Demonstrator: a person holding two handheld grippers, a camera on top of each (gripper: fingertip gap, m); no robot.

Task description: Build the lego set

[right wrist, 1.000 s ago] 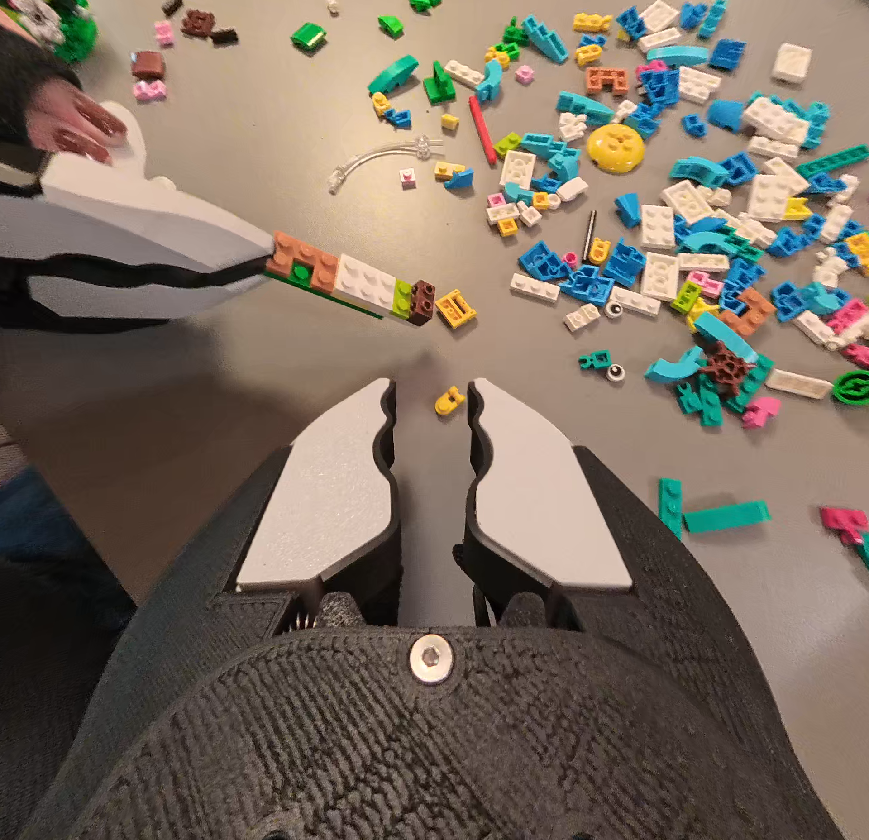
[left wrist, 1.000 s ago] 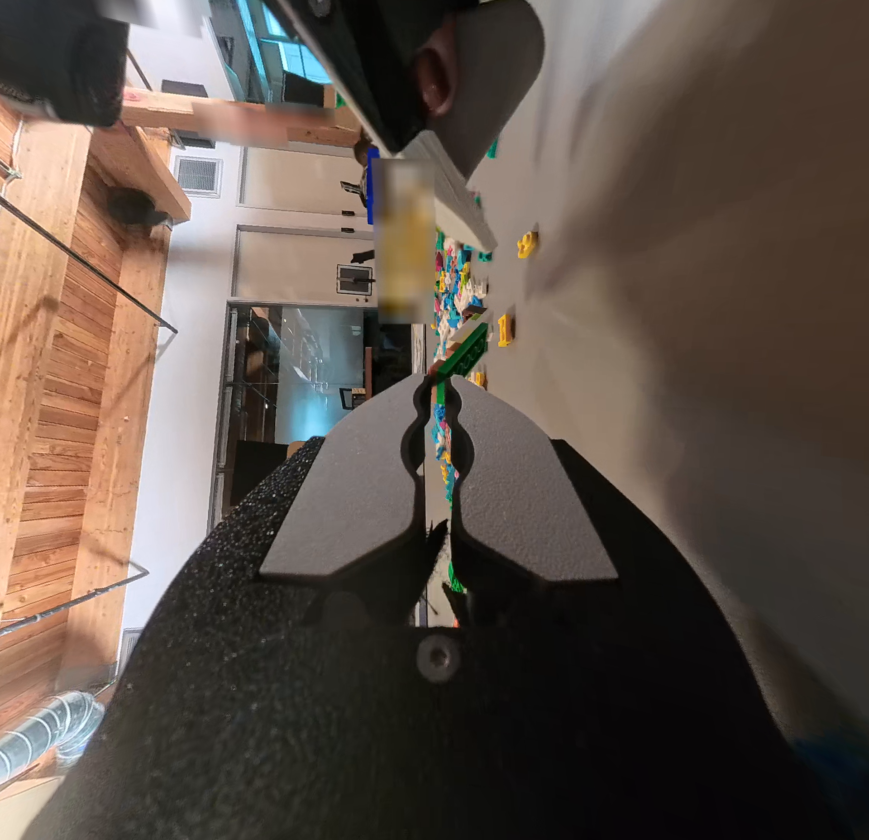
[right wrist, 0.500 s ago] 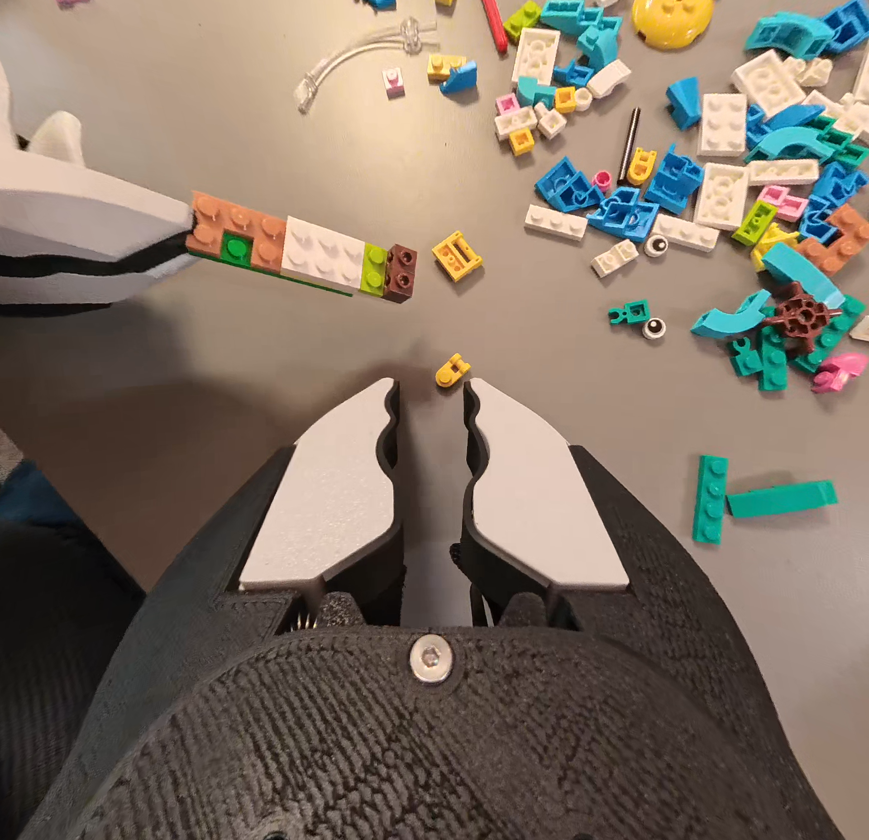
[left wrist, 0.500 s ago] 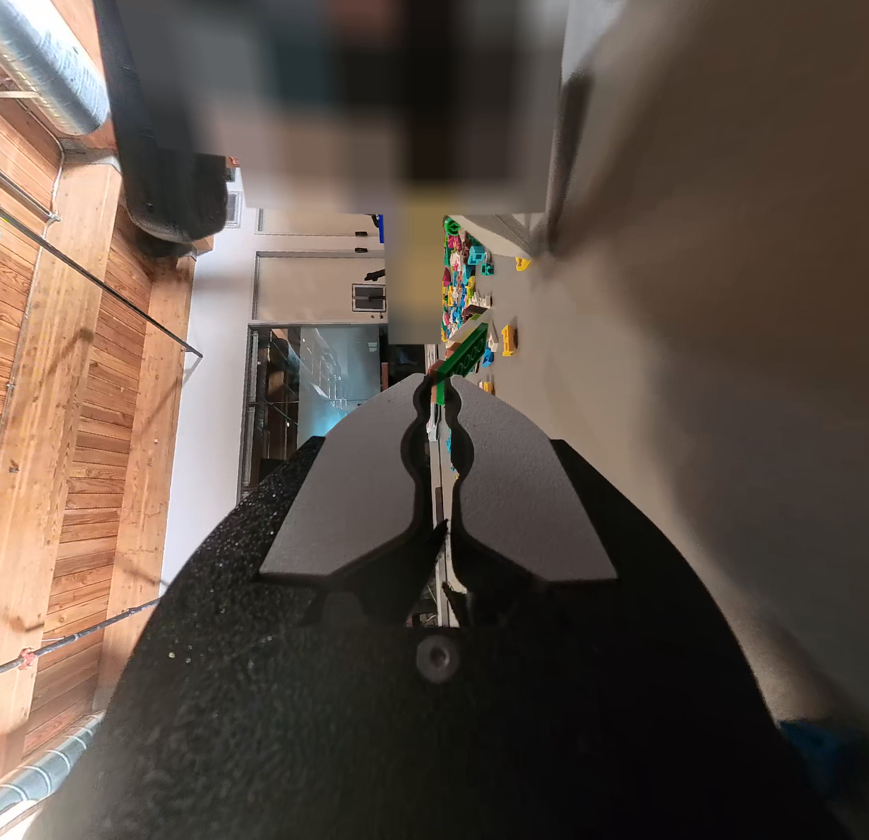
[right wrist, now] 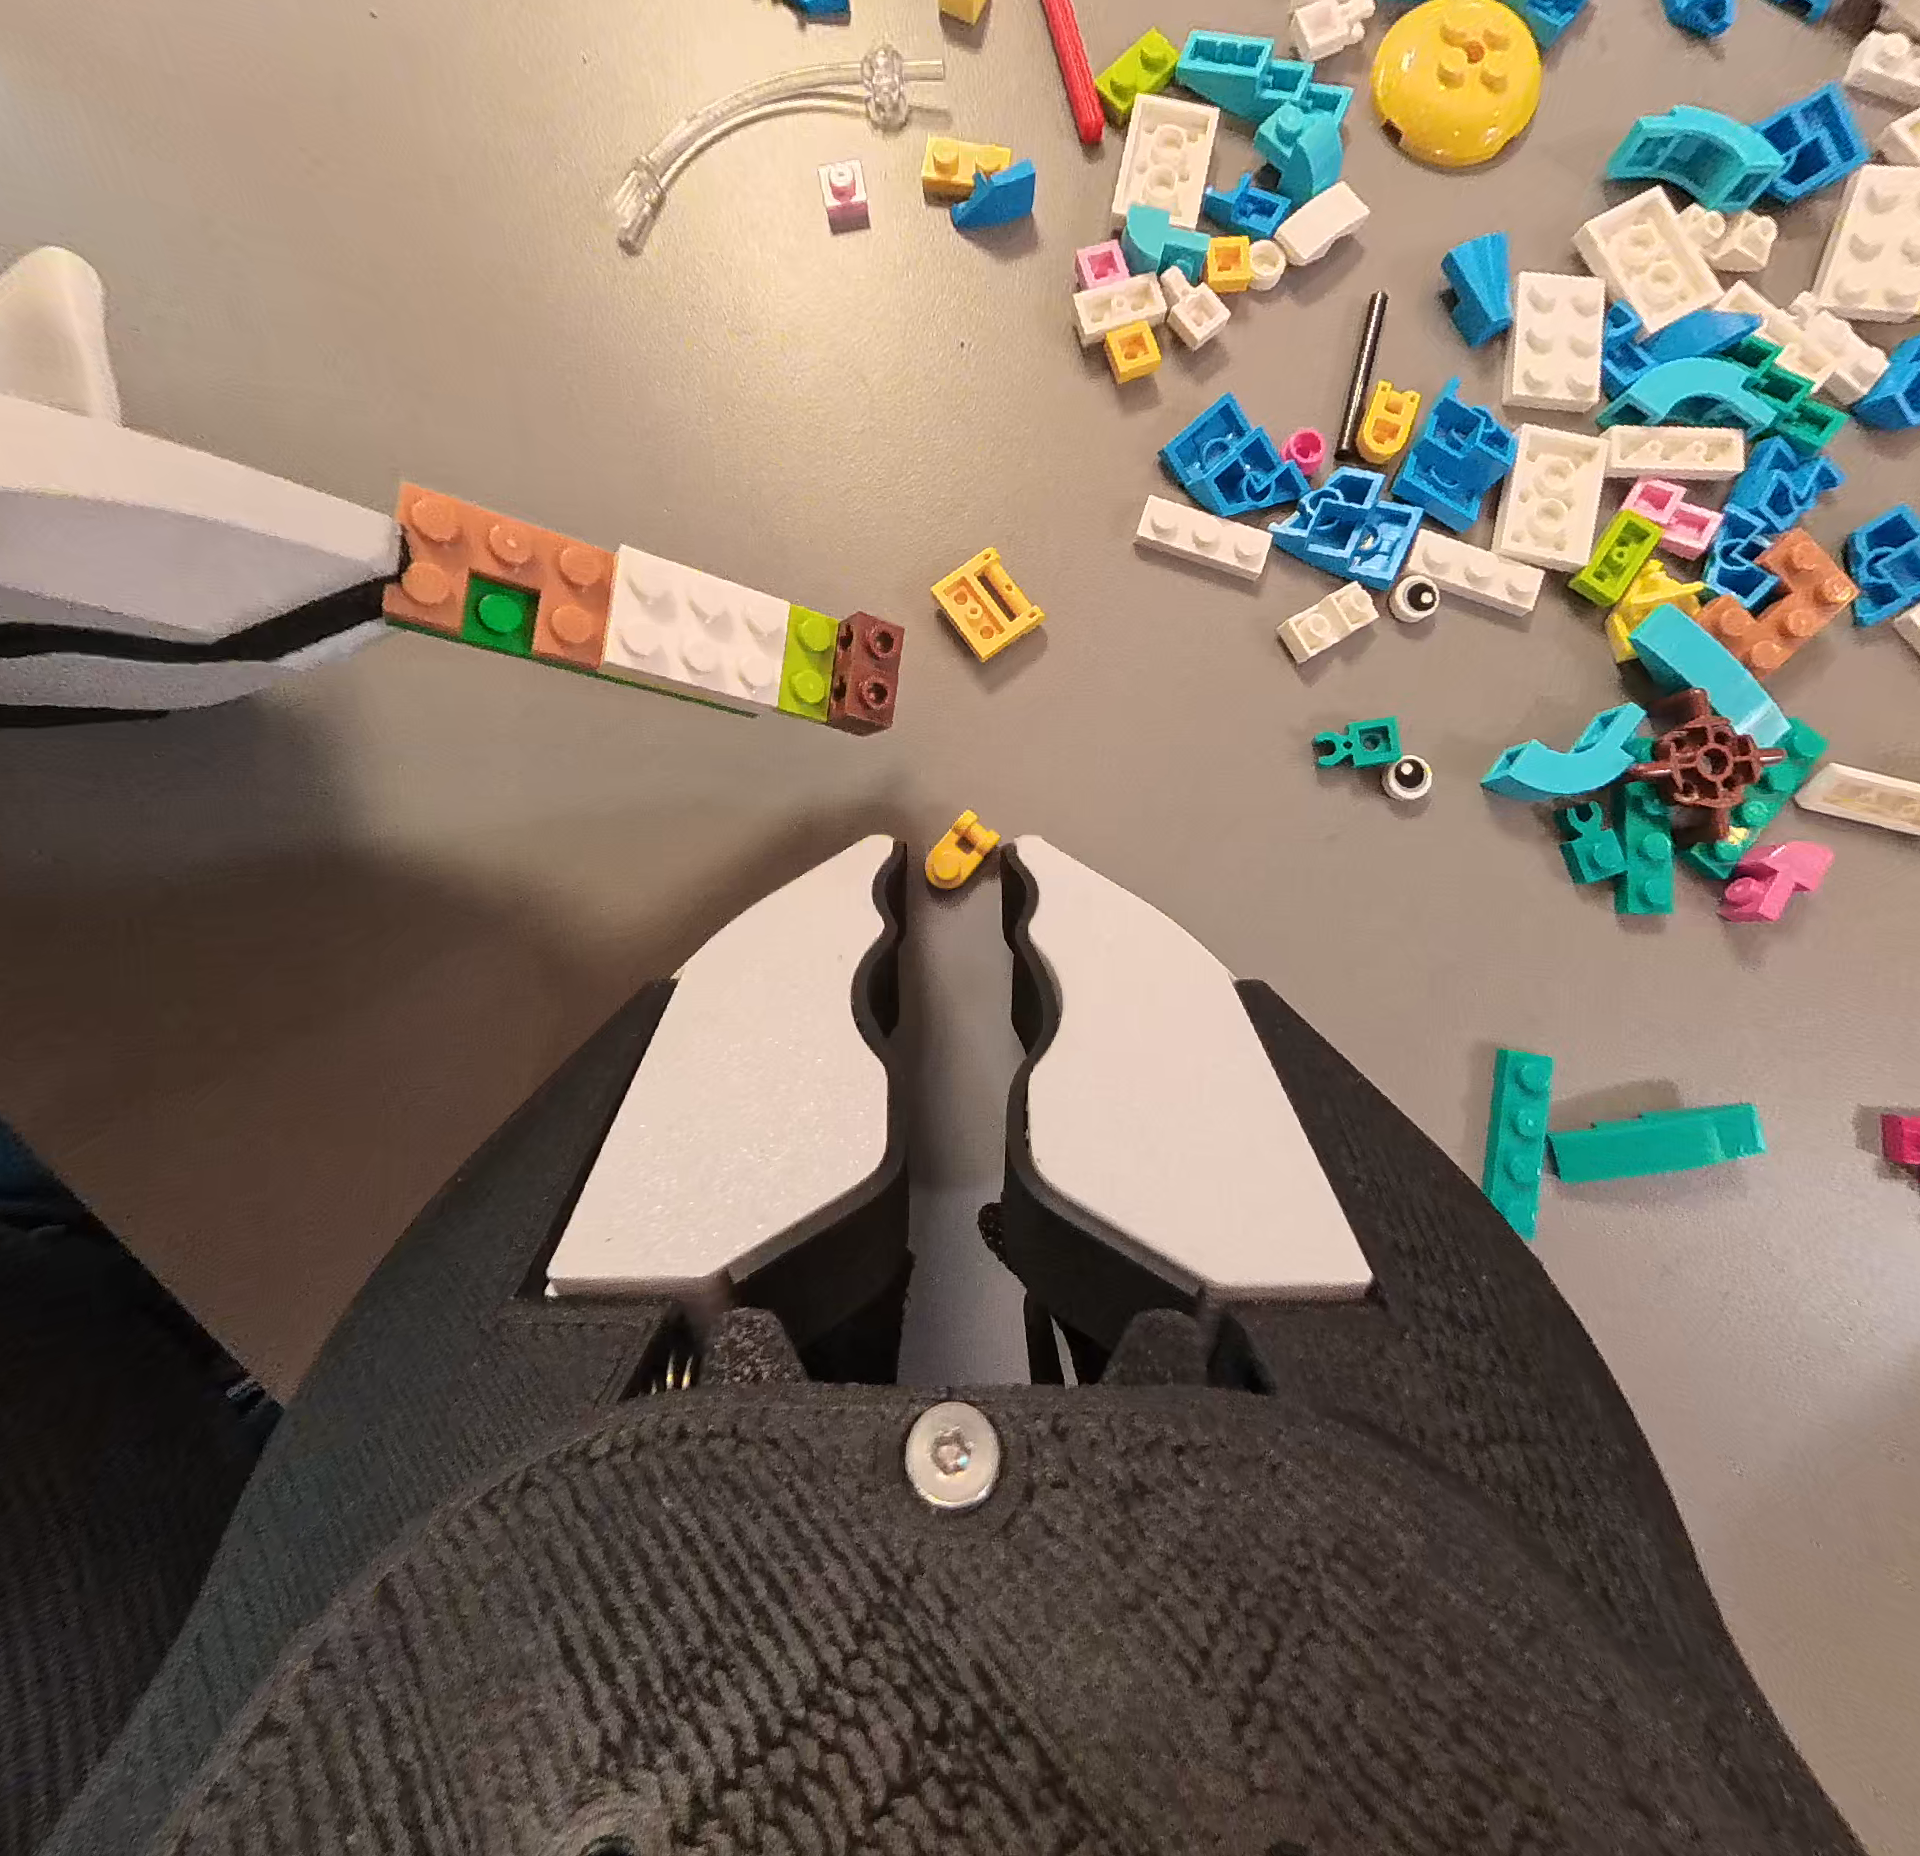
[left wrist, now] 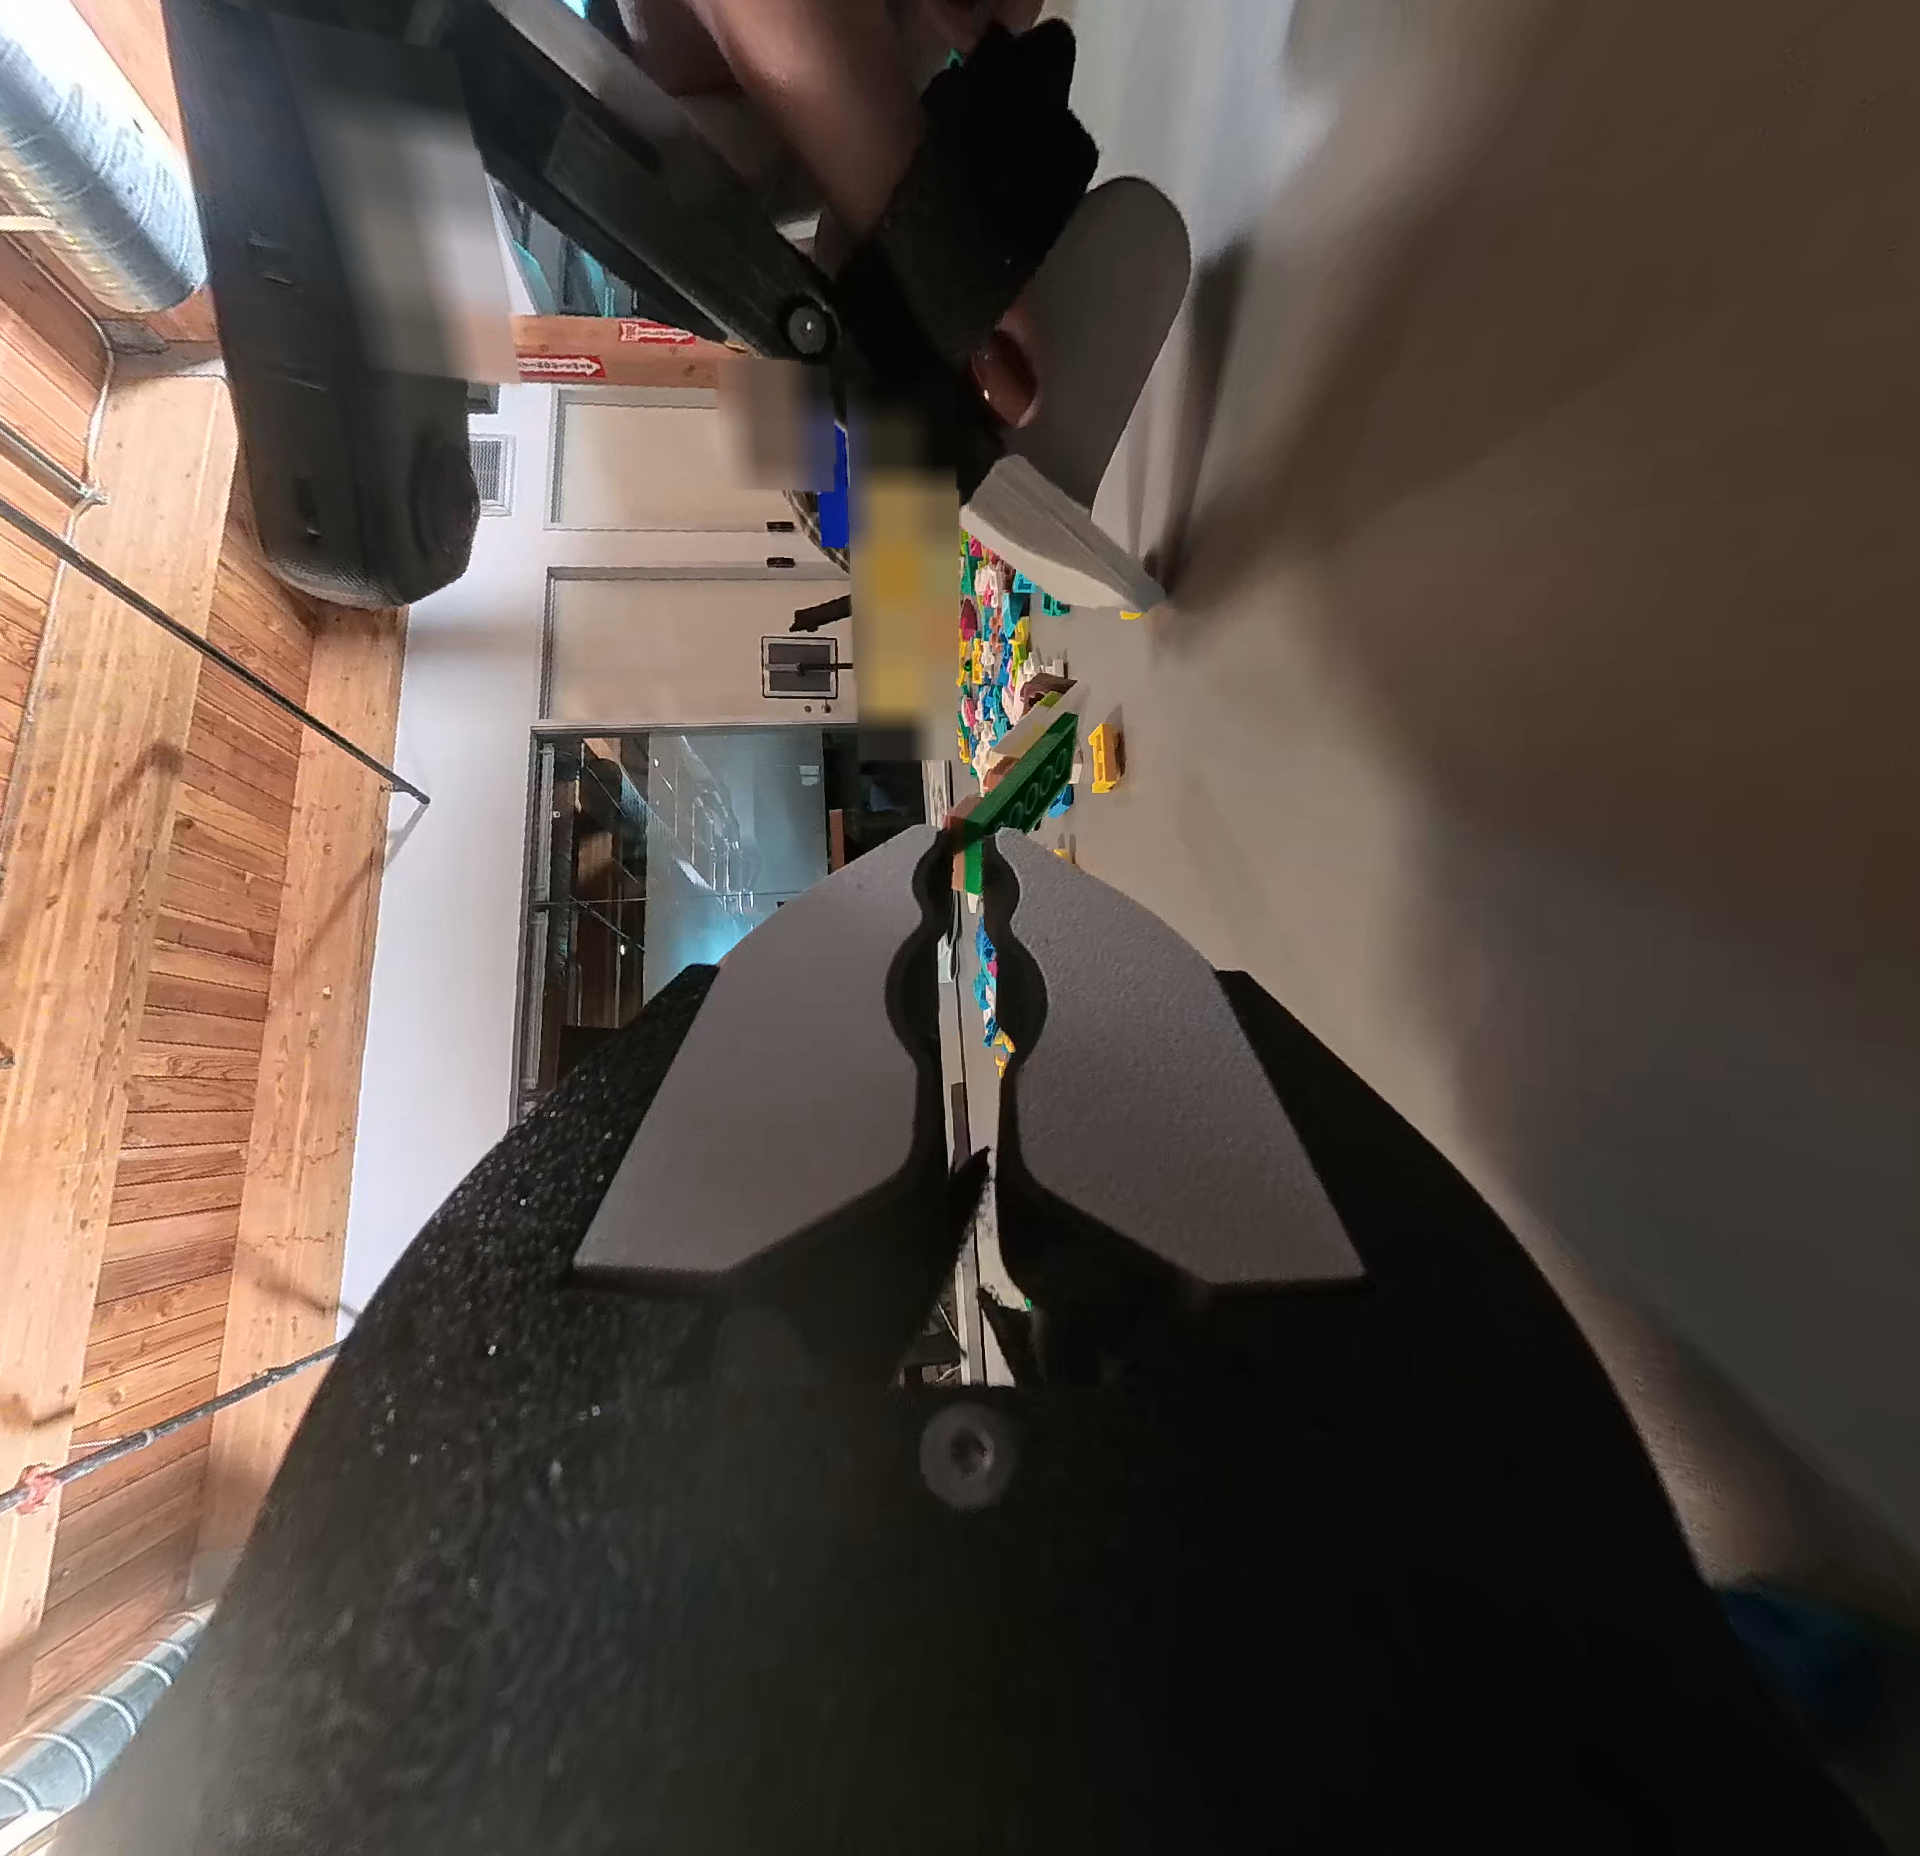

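My left gripper is shut on one end of a long lego assembly on a green plate. In the right wrist view this assembly shows orange, white, lime and dark brown bricks and hangs above the grey table, held by the left gripper from the left. My right gripper is open and low over the table, with a small yellow clip piece between its fingertips. In the left wrist view the right gripper touches the table beside the yellow piece.
A yellow grille tile lies just beyond the assembly's brown end. Many loose bricks cover the table at the right and back. Two teal pieces lie at the right. A clear tube lies at the back. Tip to tip, the grippers are about 9 cm apart.
My right gripper has moved down and forward onto the small yellow piece, and its jaws have narrowed around it. The left gripper still holds the assembly in about the same place.
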